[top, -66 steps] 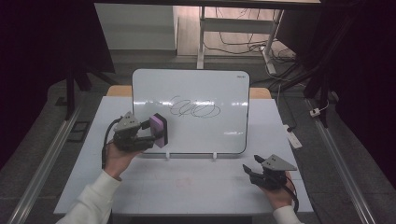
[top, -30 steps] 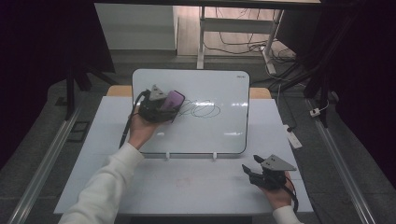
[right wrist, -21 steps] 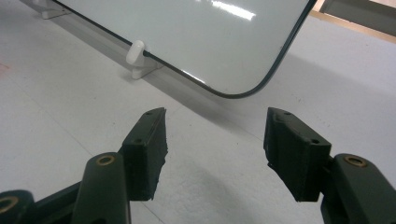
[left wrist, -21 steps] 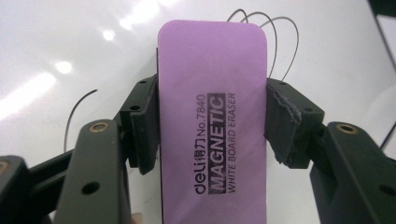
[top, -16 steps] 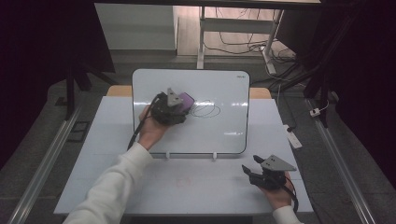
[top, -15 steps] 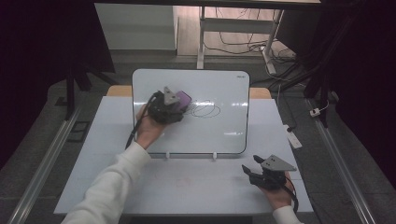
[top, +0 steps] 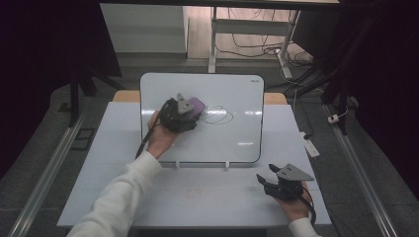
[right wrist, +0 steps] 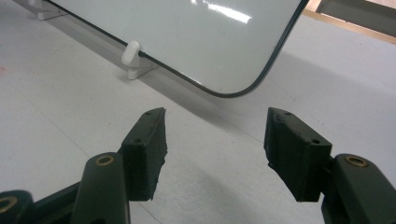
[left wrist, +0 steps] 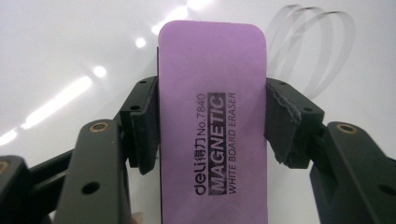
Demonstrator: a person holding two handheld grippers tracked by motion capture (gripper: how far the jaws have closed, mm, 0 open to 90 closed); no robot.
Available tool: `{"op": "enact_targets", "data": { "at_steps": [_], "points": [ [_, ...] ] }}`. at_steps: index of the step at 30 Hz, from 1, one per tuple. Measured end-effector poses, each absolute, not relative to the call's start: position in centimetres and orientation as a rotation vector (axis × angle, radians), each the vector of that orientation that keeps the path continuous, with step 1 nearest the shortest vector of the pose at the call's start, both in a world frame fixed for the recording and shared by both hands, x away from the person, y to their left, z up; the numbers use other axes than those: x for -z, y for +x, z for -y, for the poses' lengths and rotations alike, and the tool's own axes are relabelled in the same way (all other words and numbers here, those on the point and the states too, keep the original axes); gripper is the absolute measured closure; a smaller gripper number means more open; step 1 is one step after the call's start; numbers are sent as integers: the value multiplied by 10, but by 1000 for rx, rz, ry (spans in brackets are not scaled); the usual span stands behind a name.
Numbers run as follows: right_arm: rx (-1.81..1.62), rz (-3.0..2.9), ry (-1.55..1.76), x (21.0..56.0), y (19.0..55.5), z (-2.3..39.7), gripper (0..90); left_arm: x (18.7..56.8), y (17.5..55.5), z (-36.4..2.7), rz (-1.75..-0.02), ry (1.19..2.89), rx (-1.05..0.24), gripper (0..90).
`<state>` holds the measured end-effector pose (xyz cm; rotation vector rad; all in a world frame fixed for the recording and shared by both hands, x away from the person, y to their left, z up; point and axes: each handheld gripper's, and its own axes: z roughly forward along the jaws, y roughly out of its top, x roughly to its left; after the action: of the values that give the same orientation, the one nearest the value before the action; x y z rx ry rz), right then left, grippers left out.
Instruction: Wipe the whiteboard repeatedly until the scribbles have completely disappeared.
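Observation:
A white board [top: 232,133] leans on two small white feet at the middle of the table. My left gripper [top: 190,109] is shut on a purple magnetic board eraser [top: 195,104] and holds it against the board's upper left. In the left gripper view the eraser [left wrist: 212,116] sits upright between both pads, with looped black scribbles [left wrist: 313,51] just to its upper right. Those scribbles [top: 220,115] lie right of the eraser in the high view. My right gripper [top: 269,180] rests open on the table at the lower right, its jaws [right wrist: 215,149] empty and facing the board's lower corner [right wrist: 233,88].
The white table top [top: 197,197] has faint red marks near its front centre. A small white object [top: 311,146] lies off the table's right edge. Metal rails run along both sides, and cables and a desk frame [top: 247,34] stand behind the board.
My left gripper has carried the eraser from the board's left edge to the right across the board, wiping away the left part of the scribbles. The right gripper has stayed still.

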<state>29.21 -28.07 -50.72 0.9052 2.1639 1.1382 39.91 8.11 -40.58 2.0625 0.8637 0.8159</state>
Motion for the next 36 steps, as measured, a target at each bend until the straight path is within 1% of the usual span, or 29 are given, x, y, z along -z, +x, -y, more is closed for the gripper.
{"op": "enact_targets", "data": {
  "at_steps": [3,5,6,10,16,23,27,36],
  "points": [
    [-1137,-2165,902,507,292,281,382,411,396,-62,-807,2106,-802,417],
    [-1136,-2166,903,508,292,281,383,412,393,-61,-784,2132,-814,417],
    [-1138,-2167,908,508,293,282,382,411,394,-63,-787,2132,-797,417],
    [-1135,-2166,911,508,293,282,382,405,399,-88,-864,2068,-743,417],
    [-1127,-2164,908,508,293,281,382,395,405,-123,-956,1986,-778,416],
    [-1127,-2160,915,508,293,283,383,393,405,-140,-988,1956,-786,417],
    [-1125,-2162,913,508,293,282,382,394,405,-134,-992,1959,-810,416],
    [-1127,-2162,908,508,292,281,383,404,400,-104,-923,1997,-776,416]
  ]
}}
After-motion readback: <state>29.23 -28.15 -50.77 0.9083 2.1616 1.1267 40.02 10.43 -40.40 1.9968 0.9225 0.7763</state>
